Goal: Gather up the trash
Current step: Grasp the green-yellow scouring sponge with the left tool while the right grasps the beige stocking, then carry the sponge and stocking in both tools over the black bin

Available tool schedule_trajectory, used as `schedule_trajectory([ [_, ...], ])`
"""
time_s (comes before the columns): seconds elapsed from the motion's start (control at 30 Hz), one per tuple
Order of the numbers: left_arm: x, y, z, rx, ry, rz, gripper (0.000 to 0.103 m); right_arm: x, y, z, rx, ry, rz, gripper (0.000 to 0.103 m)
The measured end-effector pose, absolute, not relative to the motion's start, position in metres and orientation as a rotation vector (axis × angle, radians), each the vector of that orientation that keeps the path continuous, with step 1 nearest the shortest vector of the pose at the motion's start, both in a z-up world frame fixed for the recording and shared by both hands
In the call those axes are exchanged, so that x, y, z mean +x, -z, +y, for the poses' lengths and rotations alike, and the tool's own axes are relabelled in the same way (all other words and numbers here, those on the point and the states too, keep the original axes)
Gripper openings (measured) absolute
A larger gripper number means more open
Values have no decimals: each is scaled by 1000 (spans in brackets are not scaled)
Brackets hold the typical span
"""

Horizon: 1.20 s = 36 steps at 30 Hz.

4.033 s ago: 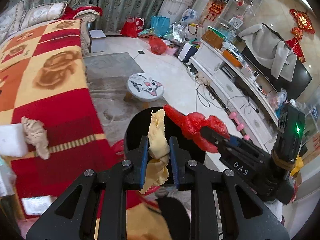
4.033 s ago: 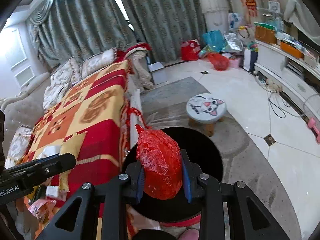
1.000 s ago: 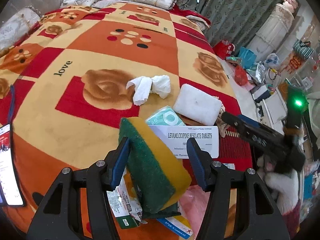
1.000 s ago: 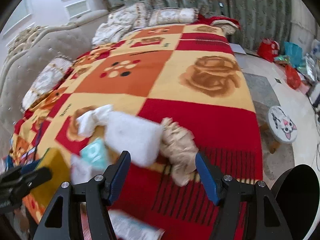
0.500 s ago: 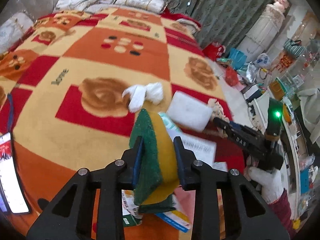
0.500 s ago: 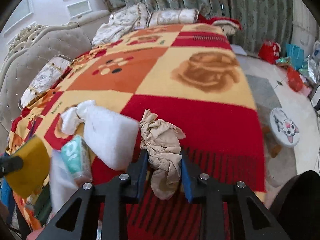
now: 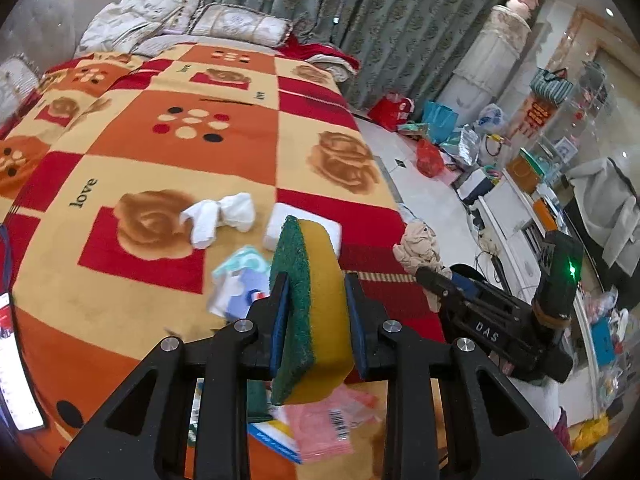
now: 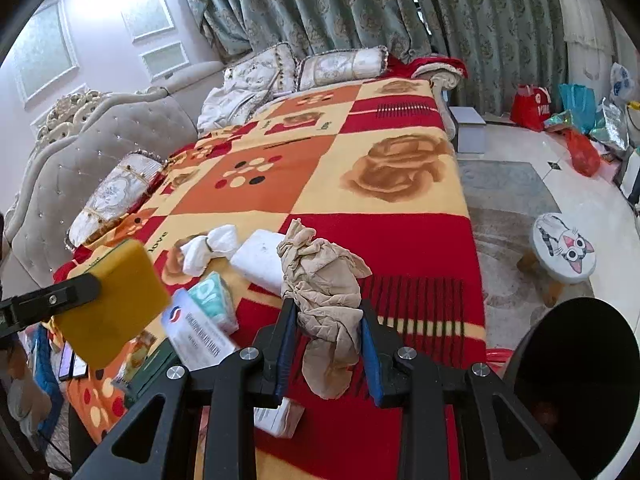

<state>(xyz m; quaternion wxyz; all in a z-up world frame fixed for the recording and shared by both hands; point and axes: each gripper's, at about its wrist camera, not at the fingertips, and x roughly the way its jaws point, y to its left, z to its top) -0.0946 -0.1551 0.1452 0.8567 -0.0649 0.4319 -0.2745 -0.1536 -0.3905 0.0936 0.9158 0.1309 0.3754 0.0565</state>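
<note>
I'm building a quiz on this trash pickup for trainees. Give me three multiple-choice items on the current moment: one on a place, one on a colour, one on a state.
1. Where does the black bin stand?
A. On the blanket
B. On the floor beside the bed, near the cat-face stool
C. Against the curtains

2. What colours is the sponge in the left claw?
A. Green and yellow
B. Pink and white
C. Blue and grey

3. How is the right claw?
A. Open and empty
B. Open over a tissue pack
C. Shut on the beige crumpled cloth

Answers: 1 B, the bin's rim sits past the blanket's edge, with the stool beyond it. 2 A, a green scouring face backs a yellow body. 3 C, both pads press the cloth, which hangs clear of the blanket.
</note>
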Motion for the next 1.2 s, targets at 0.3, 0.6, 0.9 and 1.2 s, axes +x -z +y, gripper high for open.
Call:
schedule_trajectory([
  [0.3,-110,-152,-197,-87,637,897,25,-180,-103,-405,268,-79,753,29],
  [0.6,-121,-159,-240,-47,700,888,25,-207,-109,-436,294,-15,732,29],
  [0.9,-129,-158,-283,-1,754,893,25,-229,-111,-465,319,46,725,29],
  [1.2,-135,-153,-326,32,805,911,25,-248,-105,-498,356,116,724,29],
])
